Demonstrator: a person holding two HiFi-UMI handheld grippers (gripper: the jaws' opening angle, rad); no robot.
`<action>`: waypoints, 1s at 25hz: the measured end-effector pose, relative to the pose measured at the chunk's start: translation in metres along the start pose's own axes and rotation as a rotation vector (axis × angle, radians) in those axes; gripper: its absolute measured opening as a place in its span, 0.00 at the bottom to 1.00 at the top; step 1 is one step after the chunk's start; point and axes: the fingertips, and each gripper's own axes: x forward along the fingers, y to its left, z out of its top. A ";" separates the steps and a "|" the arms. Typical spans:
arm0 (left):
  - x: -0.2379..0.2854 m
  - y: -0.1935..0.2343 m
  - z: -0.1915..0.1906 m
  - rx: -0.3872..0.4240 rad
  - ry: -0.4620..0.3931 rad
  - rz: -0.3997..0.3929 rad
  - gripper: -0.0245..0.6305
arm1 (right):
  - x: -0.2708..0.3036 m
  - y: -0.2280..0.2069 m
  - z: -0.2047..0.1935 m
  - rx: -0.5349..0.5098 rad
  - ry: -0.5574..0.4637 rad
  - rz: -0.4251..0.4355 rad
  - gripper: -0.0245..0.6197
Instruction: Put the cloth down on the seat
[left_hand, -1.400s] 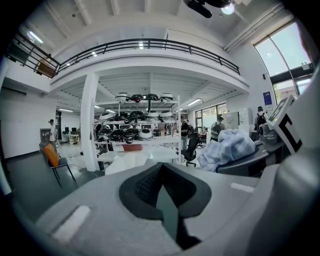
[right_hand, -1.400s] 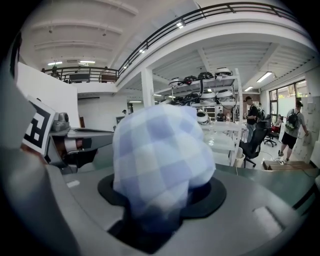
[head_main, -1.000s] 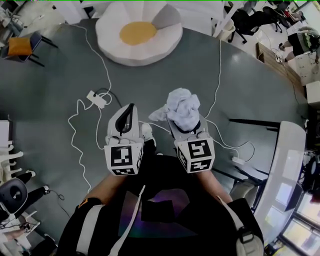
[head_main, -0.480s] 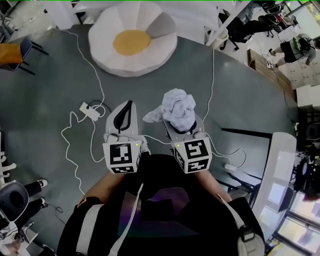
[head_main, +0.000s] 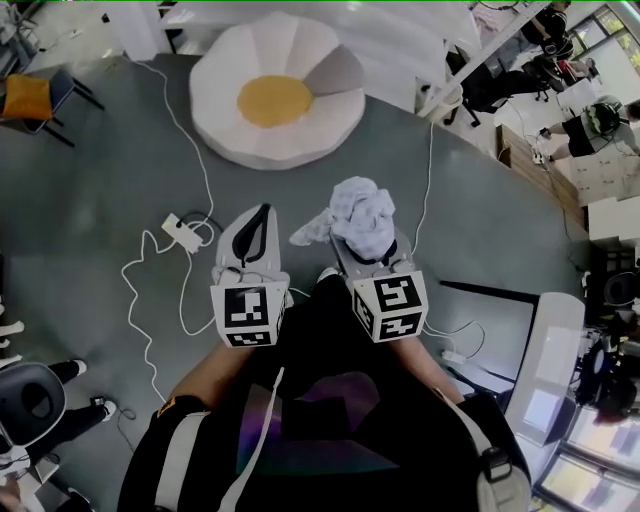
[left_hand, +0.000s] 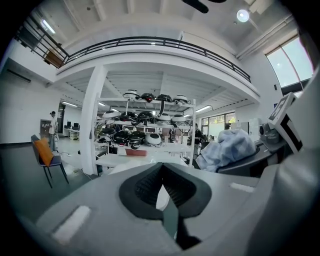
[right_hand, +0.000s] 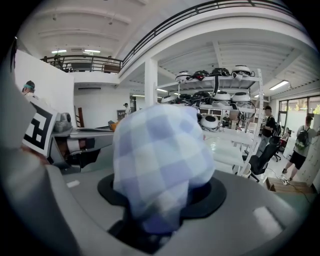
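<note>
Both grippers have neared the flower-shaped seat, now ahead and slightly left of the right gripper, whose jaws clamp the bunched cloth; the left gripper, jaws together and empty, is nearer.

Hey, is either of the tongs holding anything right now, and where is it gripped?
The right tongs clamp the crumpled pale blue checked cloth by its bunched underside; the left tongs are shut and empty.
</note>
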 end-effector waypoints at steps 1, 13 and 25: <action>0.001 0.002 0.001 0.000 -0.002 0.007 0.04 | 0.004 0.000 0.002 -0.004 -0.001 0.007 0.43; 0.058 0.034 0.016 0.015 0.008 0.103 0.04 | 0.072 -0.028 0.034 -0.020 -0.024 0.096 0.43; 0.158 0.042 0.018 -0.013 0.058 0.162 0.04 | 0.152 -0.104 0.047 0.003 0.011 0.158 0.43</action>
